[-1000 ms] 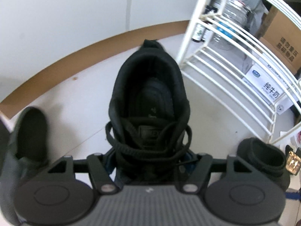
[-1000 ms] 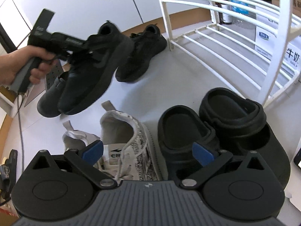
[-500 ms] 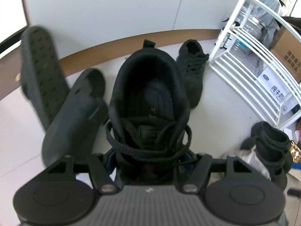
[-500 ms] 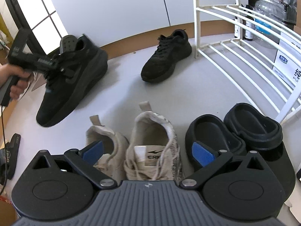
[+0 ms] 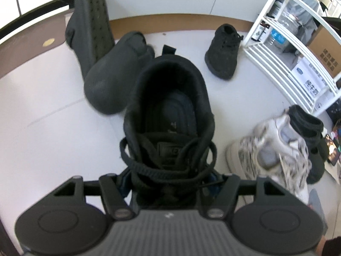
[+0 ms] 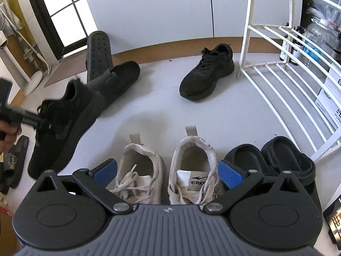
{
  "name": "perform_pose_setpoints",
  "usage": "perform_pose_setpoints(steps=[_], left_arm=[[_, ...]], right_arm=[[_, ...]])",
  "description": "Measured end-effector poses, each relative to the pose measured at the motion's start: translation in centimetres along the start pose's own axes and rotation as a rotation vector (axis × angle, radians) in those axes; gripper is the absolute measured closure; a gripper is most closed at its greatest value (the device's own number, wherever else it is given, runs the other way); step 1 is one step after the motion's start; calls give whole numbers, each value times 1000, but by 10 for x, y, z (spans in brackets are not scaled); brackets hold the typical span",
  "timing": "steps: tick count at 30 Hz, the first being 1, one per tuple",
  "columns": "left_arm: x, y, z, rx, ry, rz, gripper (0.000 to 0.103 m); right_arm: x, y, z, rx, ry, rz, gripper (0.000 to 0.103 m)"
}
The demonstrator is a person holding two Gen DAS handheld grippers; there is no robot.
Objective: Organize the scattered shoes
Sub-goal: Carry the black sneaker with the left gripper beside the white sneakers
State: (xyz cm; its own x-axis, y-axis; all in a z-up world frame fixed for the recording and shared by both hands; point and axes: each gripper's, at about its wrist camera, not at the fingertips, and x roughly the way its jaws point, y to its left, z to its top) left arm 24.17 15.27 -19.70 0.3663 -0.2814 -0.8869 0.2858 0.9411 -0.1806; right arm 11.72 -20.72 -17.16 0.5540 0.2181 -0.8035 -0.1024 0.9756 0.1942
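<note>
White wire rack (image 6: 283, 79) fills 1–3 o'clock in the right wrist view, bottom tier bare, probably the final home for the shoes. Floor (image 6: 162, 106) in front serves as staging: white sneaker pair (image 6: 166, 170) and black clog pair (image 6: 275, 162) sit side by side at 5–6 o'clock, heels away from the camera, so a row is forming.

Dark slip-on (image 6: 119, 79) lies at 10 o'clock, its mate (image 6: 99, 53) propped sole-out just behind, still unsorted. Lone black sneaker (image 6: 207, 72) sits at 12 o'clock by the rack post, well apart from the row.

Its match, the held black sneaker (image 5: 170, 119), is off the floor at 9 o'clock in the right wrist view, toe tilted down. Left gripper (image 5: 170, 181) clamps it across the laced throat, a firm section that leaves the heel free for set-down. All black, padded collar, thick sole, laces tied.

Right gripper (image 6: 168, 170) hovers above the white pair, blue pads spread, holding nothing.

My read: pair it next, beside its mate or in the row.
</note>
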Motion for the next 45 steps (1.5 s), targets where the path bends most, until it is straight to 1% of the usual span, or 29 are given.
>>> perform_pose_setpoints(steps=[5, 8, 13, 18, 22, 26, 29, 35, 38, 41, 43, 45], left_arm=[[-1, 0, -29, 2, 21, -17, 34], [3, -3, -43, 23, 39, -21, 35], [9, -6, -58, 44, 68, -21, 35], [20, -8, -66, 44, 60, -52, 35], [30, -13, -72, 50, 69, -76, 35], [40, -27, -77, 65, 81, -94, 35], [50, -42, -76, 96, 88, -101, 35], [59, -55, -75, 101, 72, -121, 35], [65, -59, -77, 97, 79, -112, 35], [69, -65, -80, 112, 86, -80, 33], [71, -68, -79, 111, 103, -58, 28], [73, -73, -79, 130, 121, -29, 25]], right_arm=[[-1, 14, -17, -34, 6, 4, 0], [2, 22, -24, -56, 23, 13, 0], [8, 33, -28, -93, 49, 25, 0], [18, 31, -32, -83, 78, 28, 0], [27, 31, -37, -78, 107, 22, 0], [30, 30, -39, -68, 113, 26, 0], [32, 30, -40, -62, 115, 33, 0], [36, 26, -38, -41, 128, 43, 0], [39, 23, -39, -33, 132, 40, 0], [39, 23, -40, -35, 136, 43, 0], [38, 23, -40, -40, 134, 44, 0], [37, 23, -40, -44, 132, 45, 0]])
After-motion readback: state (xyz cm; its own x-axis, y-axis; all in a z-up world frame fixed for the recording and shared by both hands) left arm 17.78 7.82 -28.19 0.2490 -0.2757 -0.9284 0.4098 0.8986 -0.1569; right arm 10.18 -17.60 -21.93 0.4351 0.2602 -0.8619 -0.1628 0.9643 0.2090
